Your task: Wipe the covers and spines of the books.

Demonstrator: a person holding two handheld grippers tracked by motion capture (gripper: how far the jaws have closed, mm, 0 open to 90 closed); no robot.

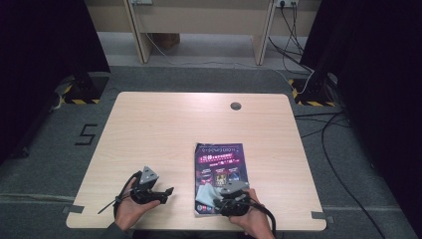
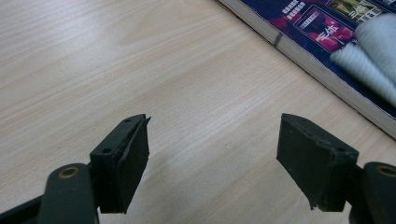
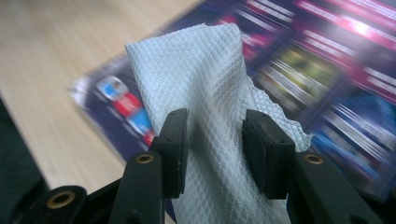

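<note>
The right gripper has its fingers closed on a bunched white cloth, which stands up between the pads and drapes onto the cover of a book. The book lies flat on the worktop, near the person's edge, with its cover facing up. In the high view the right gripper sits over the book's near end. The left gripper has its fingers wide apart, gripping nothing, above bare worktop just beside the book's edge.

Risks noted:
- The book is not held down. Judged from the empty left gripper, a wiping stroke could drag the book across the worktop or towards its near edge.
- The cloth is pinched in a narrow fold. A hard pull against the glossy cover could work the cloth out of the pads, or leave little of it in contact.
- The pads sit close to the cover. Pressing too low could scrape the cover with the fingers rather than the cloth.
- The cloth's loose edge could catch the cover's corner and lift it open.
</note>
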